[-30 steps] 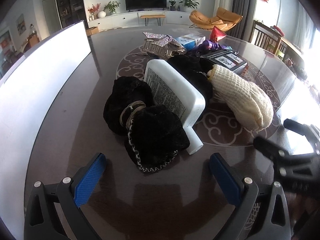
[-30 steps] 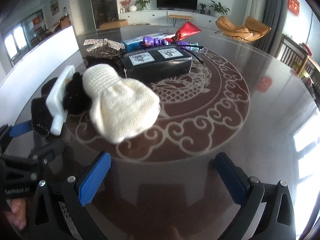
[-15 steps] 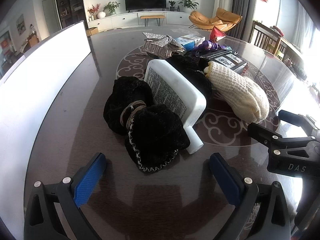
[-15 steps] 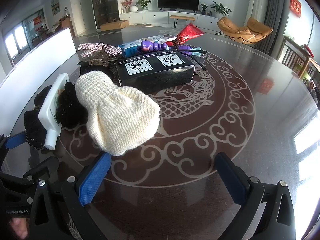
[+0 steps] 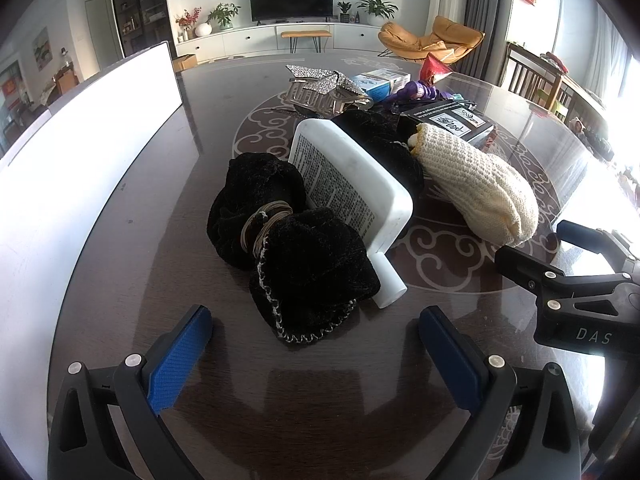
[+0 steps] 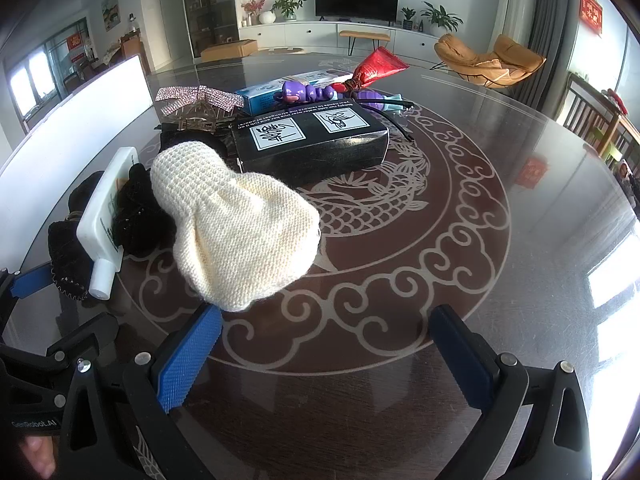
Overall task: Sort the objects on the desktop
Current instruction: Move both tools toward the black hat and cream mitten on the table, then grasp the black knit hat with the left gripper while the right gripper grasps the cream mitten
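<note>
Cluttered tabletop (image 6: 500, 320), both grippers hovering with jaws spread wide, empty.
Left gripper (image 5: 316, 344) before black velvet pouch (image 5: 304, 264) leaning on white bottle (image 5: 352, 188); right gripper (image 6: 328, 340) just short of cream knitted hat (image 6: 240, 224).

Bare table (image 6: 500, 280) right of cream knit hat (image 6: 236, 232), clutter crowding left

My left hand-held gripper (image 5: 316, 344) is matte black plastic with two angular, cut-out fingers (image 5: 176, 354), each faced with a ribbed blue pad and fixed by round silver screws. My right hand-held gripper (image 6: 326, 344) is built the same way. Seen from the left camera, its black body carries white "DAS" lettering; the left one's body reads "GenRobot.AI".
</note>
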`<state>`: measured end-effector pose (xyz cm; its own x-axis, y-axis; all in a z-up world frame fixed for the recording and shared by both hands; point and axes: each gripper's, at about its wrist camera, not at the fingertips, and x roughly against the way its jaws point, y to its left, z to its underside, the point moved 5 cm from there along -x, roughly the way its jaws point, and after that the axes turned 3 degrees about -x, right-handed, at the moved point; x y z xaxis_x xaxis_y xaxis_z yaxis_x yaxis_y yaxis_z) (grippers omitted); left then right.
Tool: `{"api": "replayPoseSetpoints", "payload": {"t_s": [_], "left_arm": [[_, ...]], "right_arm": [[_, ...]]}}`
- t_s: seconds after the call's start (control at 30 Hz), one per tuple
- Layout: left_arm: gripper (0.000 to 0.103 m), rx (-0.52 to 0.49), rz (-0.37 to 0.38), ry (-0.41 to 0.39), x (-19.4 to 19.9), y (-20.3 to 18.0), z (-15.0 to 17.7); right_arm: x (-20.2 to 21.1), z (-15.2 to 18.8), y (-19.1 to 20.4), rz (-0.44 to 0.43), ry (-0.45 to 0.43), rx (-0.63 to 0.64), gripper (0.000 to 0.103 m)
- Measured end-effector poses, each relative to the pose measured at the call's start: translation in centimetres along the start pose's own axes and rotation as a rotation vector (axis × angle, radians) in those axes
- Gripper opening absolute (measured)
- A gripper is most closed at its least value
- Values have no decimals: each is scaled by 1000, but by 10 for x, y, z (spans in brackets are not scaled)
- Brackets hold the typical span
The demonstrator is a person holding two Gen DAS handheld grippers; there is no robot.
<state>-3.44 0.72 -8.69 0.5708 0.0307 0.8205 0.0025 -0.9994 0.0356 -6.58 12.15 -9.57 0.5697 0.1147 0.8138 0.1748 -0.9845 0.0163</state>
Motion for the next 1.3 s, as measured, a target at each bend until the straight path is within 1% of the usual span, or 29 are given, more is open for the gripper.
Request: {"api": "replayPoseSetpoints", "payload": {"t_s": [0.93, 1.0, 1.03, 1.1, 1.13, 1.17, 1.23, 1.27, 1.3], "left_arm": [[103, 1, 0, 1, 0, 1, 5], [103, -8, 8, 13, 1, 7, 3], [103, -30, 39, 36, 7, 9, 5], [103, -34, 61, 14, 14, 11, 4], [103, -39, 67, -12, 20, 9, 0], [103, -58, 40, -36, 25, 6, -7], [103, -82, -53, -52, 27, 7, -18], [103, -84, -119, -47, 23, 11, -25], [103, -68, -152, -17, 16, 20, -29]], "right_arm": [[-1, 0, 0, 0, 0, 0, 103], [0, 0, 0, 0, 0, 0, 103], [-1, 0, 0, 0, 0, 0, 103], [0, 0, 0, 0, 0, 0, 103], [0, 0, 0, 0, 0, 1, 103], [0, 0, 0, 0, 0, 1, 103], [0, 0, 0, 0, -1, 1, 103], [0, 0, 0, 0, -1, 1, 103], [0, 0, 0, 0, -1, 1, 103]]}}
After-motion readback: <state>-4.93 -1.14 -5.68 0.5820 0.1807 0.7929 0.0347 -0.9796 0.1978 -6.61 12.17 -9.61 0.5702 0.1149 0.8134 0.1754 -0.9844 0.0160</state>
